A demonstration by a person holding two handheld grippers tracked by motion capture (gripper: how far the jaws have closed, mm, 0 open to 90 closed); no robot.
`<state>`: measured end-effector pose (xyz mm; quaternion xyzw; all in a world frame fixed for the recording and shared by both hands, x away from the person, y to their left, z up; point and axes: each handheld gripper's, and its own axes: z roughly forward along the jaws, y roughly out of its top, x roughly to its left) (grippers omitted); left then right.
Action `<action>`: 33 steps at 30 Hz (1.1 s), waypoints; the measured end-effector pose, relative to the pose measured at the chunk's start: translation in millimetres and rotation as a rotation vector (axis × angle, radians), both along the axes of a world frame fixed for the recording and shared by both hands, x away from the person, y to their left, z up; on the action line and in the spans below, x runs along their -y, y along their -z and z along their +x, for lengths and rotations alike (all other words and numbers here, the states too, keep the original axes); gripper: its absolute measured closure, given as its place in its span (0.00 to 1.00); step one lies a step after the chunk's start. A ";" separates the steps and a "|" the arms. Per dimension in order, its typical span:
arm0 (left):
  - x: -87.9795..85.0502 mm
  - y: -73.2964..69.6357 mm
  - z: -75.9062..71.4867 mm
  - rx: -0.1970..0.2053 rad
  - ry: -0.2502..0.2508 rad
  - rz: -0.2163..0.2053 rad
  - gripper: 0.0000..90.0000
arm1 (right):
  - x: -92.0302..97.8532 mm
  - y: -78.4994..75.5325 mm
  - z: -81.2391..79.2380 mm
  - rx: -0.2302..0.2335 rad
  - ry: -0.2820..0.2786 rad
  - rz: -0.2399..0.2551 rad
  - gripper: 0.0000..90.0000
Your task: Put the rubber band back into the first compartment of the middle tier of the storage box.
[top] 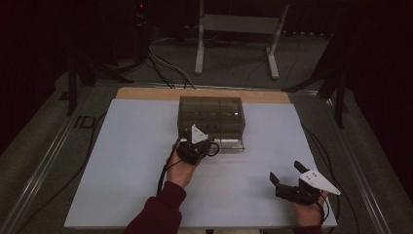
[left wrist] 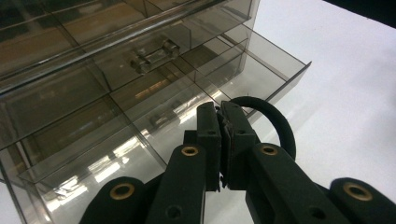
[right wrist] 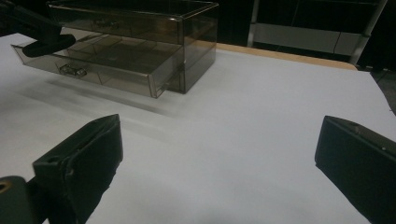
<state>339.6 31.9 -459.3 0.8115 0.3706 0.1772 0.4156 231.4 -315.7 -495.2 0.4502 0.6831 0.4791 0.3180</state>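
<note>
The drawer box [left wrist: 93,84] is smoky, clear, glossy plastic that catches reflections. The ring [left wrist: 275,121] at frame centre looks matt black, cloth-like. The tabletop [right wrist: 261,116] is smooth, matt white, with a wooden edge [top: 146,93] at the top.

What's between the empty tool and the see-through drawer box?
Just bare white table, seen in the right gripper view, between the right tool and the drawer box.

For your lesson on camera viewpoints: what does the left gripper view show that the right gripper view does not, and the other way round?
Left gripper view: the left gripper shut on a black ring above the open drawer, and the handle of the drawer above.

Right gripper view: the right gripper with jaws wide apart, holding nothing, and the wooden table edge.

Both: the smoky clear drawer box and the white tabletop.
</note>
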 end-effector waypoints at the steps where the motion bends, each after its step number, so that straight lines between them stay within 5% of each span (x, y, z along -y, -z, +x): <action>1: 0.0 0.0 0.0 0.000 0.000 0.000 0.98 | 0.0 0.0 0.0 0.000 0.000 0.000 0.02; 33: -13.3 -15.9 12.8 0.038 -0.025 -0.008 0.98 | 0.2 -0.1 0.0 -0.002 0.001 0.002 0.02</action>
